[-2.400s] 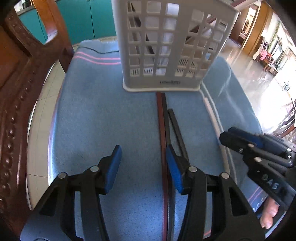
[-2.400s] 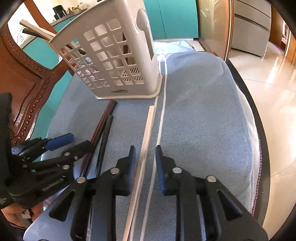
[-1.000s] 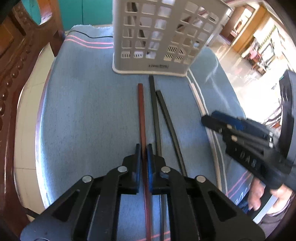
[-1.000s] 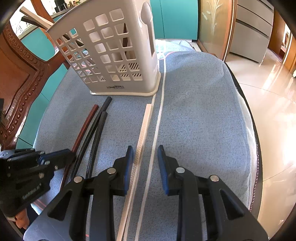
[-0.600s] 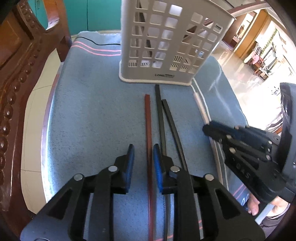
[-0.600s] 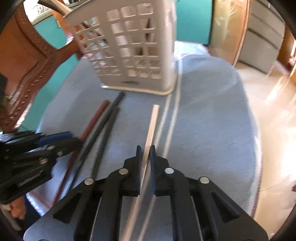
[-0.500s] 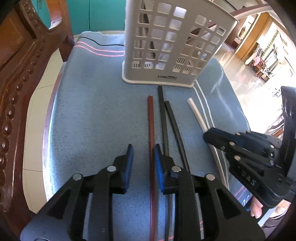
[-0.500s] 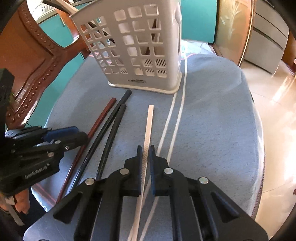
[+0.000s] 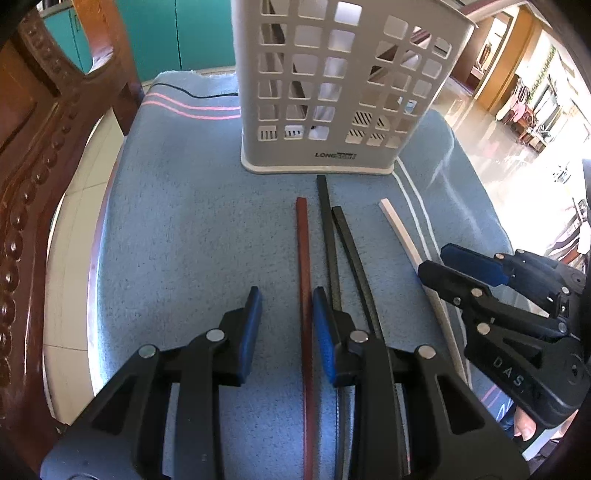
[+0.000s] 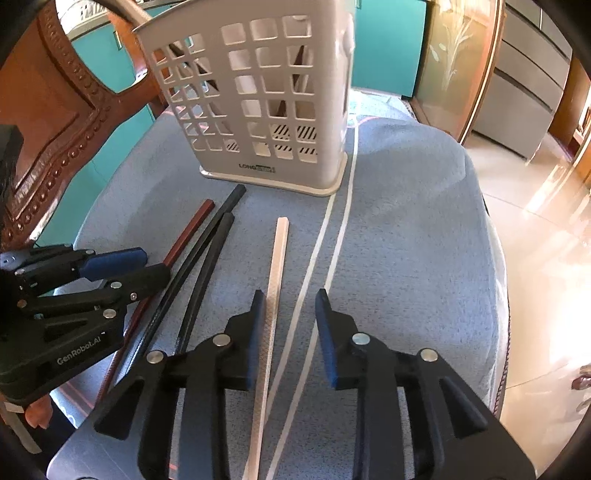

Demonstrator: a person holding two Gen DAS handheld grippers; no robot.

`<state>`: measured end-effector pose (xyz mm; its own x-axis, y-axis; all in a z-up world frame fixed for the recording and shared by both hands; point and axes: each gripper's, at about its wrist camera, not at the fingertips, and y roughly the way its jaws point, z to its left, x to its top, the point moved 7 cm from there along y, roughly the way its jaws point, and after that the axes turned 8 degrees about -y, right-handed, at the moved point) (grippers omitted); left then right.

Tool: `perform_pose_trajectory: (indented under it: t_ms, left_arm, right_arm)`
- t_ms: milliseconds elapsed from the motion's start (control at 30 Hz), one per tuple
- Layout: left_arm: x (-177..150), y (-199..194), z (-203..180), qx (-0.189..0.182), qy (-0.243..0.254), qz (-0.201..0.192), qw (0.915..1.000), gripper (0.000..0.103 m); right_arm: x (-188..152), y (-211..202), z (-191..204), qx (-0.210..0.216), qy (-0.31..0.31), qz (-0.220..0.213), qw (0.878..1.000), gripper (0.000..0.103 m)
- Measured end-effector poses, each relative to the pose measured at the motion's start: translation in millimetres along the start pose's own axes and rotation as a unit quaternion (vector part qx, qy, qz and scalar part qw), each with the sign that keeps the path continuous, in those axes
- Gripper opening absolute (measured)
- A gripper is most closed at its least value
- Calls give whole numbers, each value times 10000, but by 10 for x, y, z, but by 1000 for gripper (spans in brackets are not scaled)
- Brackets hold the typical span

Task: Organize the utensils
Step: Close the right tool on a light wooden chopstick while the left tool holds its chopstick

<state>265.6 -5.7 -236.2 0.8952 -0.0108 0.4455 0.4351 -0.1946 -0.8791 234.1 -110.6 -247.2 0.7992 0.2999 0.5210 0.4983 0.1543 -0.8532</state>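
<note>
A white lattice utensil basket stands upright at the far side of the blue cloth; it also shows in the right wrist view. A red-brown chopstick, two black chopsticks and a white chopstick lie flat in front of it. My left gripper is open, and the red-brown chopstick lies between its fingers by the right pad. My right gripper is open, and the white chopstick lies just inside its left finger. Dark sticks lean inside the basket.
A blue cloth with white stripes covers the round table. A carved wooden chair stands close on the left. Teal cabinets are behind. The shiny floor drops away on the right.
Both grippers have opened and let go of their chopsticks: the left released the red-brown one, the right released the white one. Both chopsticks now lie on the cloth, pulled back from the basket.
</note>
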Motion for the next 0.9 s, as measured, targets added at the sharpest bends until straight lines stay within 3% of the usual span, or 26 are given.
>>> perform_pose_trajectory:
  t_ms: [267, 400, 767, 800, 867, 900]
  left_arm:
    - [-40, 24, -97, 168, 169, -63, 9997, 30]
    - [-58, 21, -149, 241, 251, -90, 9994, 30]
    - [-66, 43, -209, 341, 364, -136, 9987, 40]
    - [-64, 46, -202, 326, 361, -135, 9987, 40]
    - [-63, 46, -200, 264, 324, -128, 9990, 35]
    - [-61, 44, -198, 259, 318, -139, 9991, 23]
  right_arm:
    - [-25, 43, 132, -275, -239, 28, 9993, 29]
    - [-45, 41, 162, -394, -245, 31, 9989, 39]
    - [4, 80, 94, -316, -165, 24, 9994, 42]
    - [10, 80, 97, -263, -172, 4, 9995, 37]
    - [21, 73, 105, -103, -140, -22, 9998, 13]
    - [23, 77, 91, -11, -62, -15, 10000, 8]
